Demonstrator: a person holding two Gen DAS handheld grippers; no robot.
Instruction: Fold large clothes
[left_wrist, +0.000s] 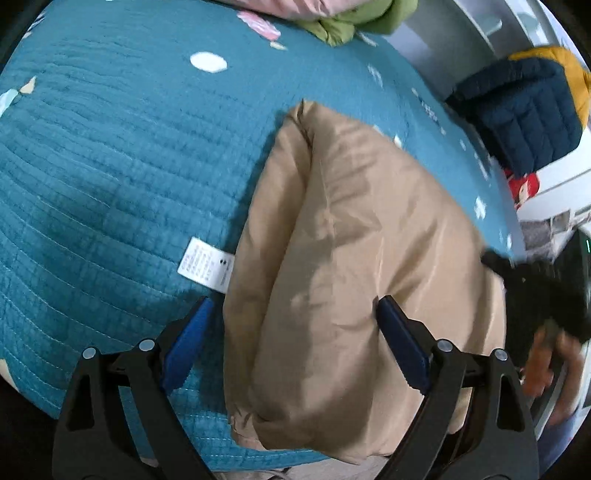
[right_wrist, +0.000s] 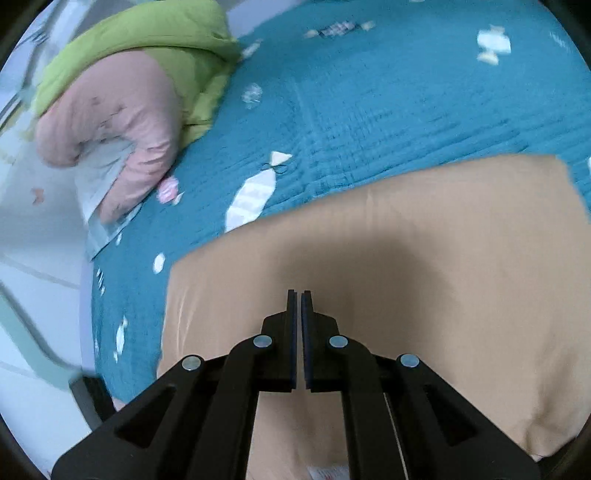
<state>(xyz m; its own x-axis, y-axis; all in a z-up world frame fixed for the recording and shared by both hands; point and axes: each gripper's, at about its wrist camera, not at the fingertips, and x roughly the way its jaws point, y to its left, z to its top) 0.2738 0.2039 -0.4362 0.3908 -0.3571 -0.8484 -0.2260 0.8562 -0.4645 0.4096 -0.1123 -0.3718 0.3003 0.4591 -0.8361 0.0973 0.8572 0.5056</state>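
Tan padded garment (left_wrist: 351, 236) lay folded into a thick bundle on the teal quilted bedspread (left_wrist: 110, 147), near the bed's edge, white care label (left_wrist: 205, 266) sticking out on its side. Left gripper (left_wrist: 291, 332) had its jaws spread wide, straddling the bundle's near fold, gripping nothing. Right gripper (right_wrist: 299, 310) sat over the flat tan panel with jaws nearly closed, a thin gap between the pads; no fabric visible between them, so likely empty.

Risks, as I judged them: slick puffy shell could spring back open once released, since trapped air pushes the layers apart. A wide-open left jaw closing on the fold might catch only the top layer and drag it, skewing the stack. The bundle could also slide off the near edge. Pink and green bedding (right_wrist: 122, 92) was well clear.
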